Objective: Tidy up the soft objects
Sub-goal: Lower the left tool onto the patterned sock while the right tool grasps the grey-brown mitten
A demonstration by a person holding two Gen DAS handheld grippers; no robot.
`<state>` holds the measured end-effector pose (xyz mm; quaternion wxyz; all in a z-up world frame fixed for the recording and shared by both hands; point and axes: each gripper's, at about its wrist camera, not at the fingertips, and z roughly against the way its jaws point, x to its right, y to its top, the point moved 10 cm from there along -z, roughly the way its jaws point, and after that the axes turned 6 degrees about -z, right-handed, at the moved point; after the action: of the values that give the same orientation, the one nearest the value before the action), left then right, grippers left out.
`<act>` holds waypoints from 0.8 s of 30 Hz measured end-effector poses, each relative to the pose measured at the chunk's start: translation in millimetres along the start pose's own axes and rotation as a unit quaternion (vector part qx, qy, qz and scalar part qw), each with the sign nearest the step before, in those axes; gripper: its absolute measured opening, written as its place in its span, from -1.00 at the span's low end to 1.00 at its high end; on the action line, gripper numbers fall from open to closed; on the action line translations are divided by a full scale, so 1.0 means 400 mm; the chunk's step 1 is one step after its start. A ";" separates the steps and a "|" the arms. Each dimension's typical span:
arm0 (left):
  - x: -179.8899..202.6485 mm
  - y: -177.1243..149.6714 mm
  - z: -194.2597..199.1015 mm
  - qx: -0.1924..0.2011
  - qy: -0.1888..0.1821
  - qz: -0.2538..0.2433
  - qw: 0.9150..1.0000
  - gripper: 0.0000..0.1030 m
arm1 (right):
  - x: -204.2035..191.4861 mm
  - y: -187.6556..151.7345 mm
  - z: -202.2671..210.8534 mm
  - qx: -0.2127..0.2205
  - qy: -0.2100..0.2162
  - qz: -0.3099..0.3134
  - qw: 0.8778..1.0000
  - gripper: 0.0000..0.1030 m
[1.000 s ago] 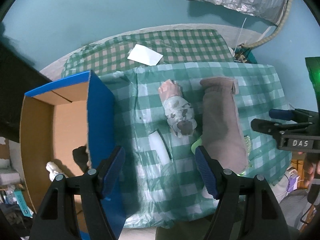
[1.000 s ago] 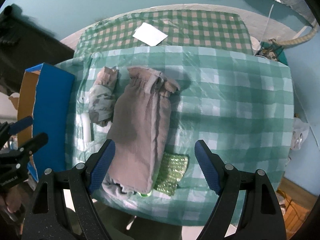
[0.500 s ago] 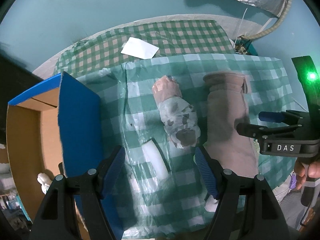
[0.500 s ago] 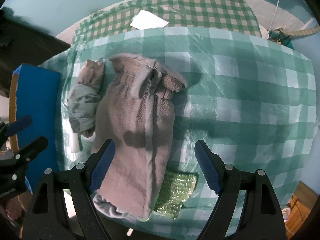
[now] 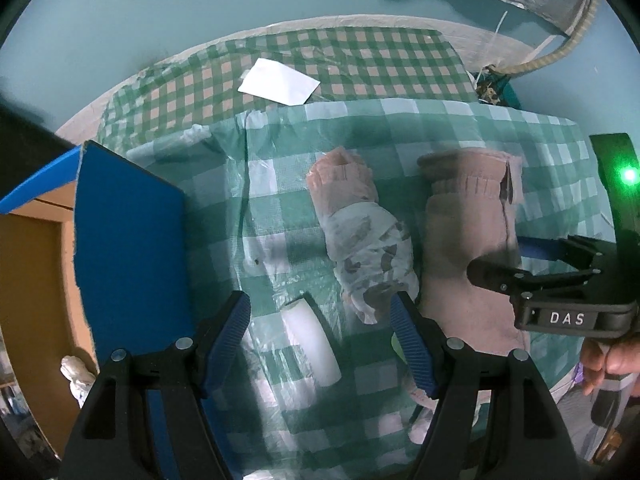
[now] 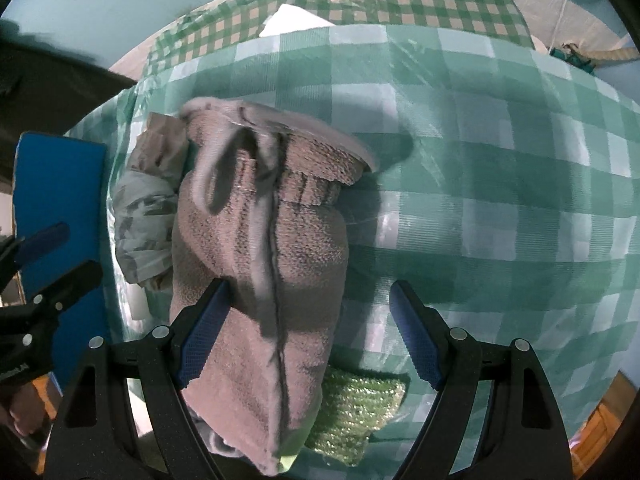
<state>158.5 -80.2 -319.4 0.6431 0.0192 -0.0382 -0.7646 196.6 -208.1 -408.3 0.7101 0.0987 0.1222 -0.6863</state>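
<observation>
On the checked cloth [image 6: 500, 184], both hand-held grippers, left [image 5: 320, 332] and right [image 6: 308, 332], gape above the rolled grey towel [image 6: 260, 280].

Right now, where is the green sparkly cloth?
In the right wrist view the green sparkly cloth lies at the near edge of the checked tablecloth, partly tucked under the right side of the pinkish-grey towel bundle.
</observation>
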 end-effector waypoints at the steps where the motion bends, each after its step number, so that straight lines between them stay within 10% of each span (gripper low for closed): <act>1: 0.001 0.000 -0.002 -0.001 0.000 0.002 1.000 0.43 | -0.004 0.001 -0.001 0.001 0.000 0.001 1.000 0.61; 4: 0.004 0.004 -0.007 -0.004 -0.004 0.006 1.000 0.43 | -0.013 -0.001 0.000 0.000 0.006 0.010 1.000 0.55; 13: 0.019 0.023 -0.008 -0.001 -0.012 0.004 1.000 0.44 | -0.052 -0.013 0.023 0.010 0.022 0.032 0.999 -0.61; 24: 0.049 0.068 -0.052 -0.017 -0.032 0.018 0.999 0.56 | -0.046 -0.033 0.069 0.018 0.045 0.006 0.999 -0.67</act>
<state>183.5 -104.7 -337.5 0.6553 -0.0169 -0.0457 -0.7538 183.9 -199.7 -376.2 0.7065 0.1426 0.1410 -0.6787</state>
